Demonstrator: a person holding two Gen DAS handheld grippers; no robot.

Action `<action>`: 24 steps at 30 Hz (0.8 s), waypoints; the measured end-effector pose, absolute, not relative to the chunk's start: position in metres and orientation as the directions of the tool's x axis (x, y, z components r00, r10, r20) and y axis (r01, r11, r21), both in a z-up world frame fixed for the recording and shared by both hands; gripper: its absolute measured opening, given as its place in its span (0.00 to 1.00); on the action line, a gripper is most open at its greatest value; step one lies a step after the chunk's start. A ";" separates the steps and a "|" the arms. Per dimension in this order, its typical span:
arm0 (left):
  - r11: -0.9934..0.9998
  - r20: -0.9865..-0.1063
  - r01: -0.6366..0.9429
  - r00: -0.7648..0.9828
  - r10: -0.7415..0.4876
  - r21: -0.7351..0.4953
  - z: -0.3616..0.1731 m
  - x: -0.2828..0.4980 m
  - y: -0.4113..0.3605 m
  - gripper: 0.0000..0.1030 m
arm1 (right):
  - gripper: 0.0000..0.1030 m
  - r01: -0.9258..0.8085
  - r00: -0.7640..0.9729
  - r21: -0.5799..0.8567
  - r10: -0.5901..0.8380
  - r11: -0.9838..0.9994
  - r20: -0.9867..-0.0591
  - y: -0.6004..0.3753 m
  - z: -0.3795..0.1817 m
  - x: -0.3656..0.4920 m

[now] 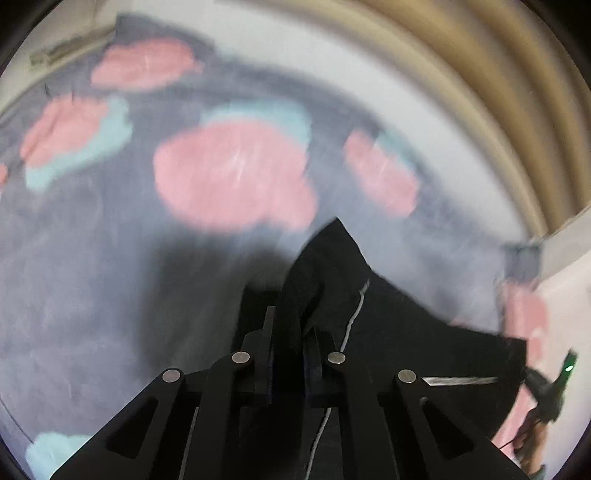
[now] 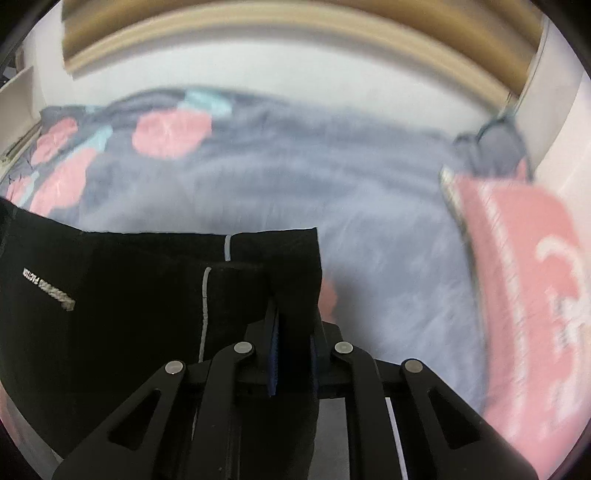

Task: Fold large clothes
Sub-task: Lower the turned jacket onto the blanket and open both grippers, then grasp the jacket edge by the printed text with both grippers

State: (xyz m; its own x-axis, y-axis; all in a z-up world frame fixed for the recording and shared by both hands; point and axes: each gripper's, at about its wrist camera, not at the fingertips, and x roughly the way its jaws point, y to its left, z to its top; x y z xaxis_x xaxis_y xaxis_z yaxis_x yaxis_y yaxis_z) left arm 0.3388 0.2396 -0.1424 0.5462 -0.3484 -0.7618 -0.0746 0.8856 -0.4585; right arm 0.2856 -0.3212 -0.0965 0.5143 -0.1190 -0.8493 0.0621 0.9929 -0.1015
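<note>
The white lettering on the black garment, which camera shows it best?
The right wrist view. There the white lettering lies in plain sight on the black garment, though too blurred to read. In the left wrist view the black garment shows only a blurred white streak, no legible lettering. Both grippers are shut on the cloth.

a bedroom at home: a bed with flowered grey duvet, pink pillow, wooden headboard

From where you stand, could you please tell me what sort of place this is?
Probably a bedroom: a flowered grey bedspread covers a bed, a pink pillow lies on it, and a tan headboard runs behind.
</note>
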 end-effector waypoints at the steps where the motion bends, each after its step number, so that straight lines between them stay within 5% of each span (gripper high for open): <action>1: 0.881 -0.739 -0.056 0.570 -0.359 -0.470 -0.129 0.342 0.241 0.10 | 0.13 0.072 0.528 -0.111 -0.132 0.991 -0.839 -0.320 -0.088 0.291; 5: 0.905 -0.747 -0.072 0.594 -0.299 -0.420 -0.129 0.366 0.233 0.10 | 0.13 0.130 0.510 -0.111 -0.163 0.985 -0.845 -0.326 -0.102 0.332; 13: 0.902 -0.884 -0.227 0.388 -0.261 -0.366 -0.263 0.397 0.225 0.20 | 0.15 0.145 0.256 -0.019 -0.056 0.989 -0.965 -0.325 -0.238 0.375; 15: 0.906 -0.890 -0.230 0.379 -0.254 -0.356 -0.264 0.400 0.226 0.28 | 0.19 0.153 0.256 -0.006 -0.045 0.988 -0.966 -0.327 -0.236 0.378; 17: 0.923 -0.911 -0.232 0.353 -0.214 -0.307 -0.258 0.405 0.230 0.56 | 0.34 0.155 0.267 0.033 -0.009 0.987 -0.964 -0.334 -0.230 0.377; 19: 0.919 -0.906 -0.221 0.349 -0.237 -0.326 -0.250 0.404 0.238 0.57 | 0.49 0.183 0.268 0.043 -0.008 0.982 -0.963 -0.346 -0.221 0.370; 24: 0.896 -0.850 -0.195 0.444 -0.282 -0.399 -0.193 0.371 0.259 0.57 | 0.50 0.225 0.360 0.122 0.034 0.967 -0.932 -0.354 -0.167 0.327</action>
State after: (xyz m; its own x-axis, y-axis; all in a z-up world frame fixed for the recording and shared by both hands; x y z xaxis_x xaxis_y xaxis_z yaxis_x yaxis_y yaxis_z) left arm 0.3707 0.2594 -0.1925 0.4443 -0.2819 -0.8504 -0.1951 0.8960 -0.3990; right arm 0.3274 -0.3543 -0.1672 0.3600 0.0338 -0.9323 0.2254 0.9666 0.1220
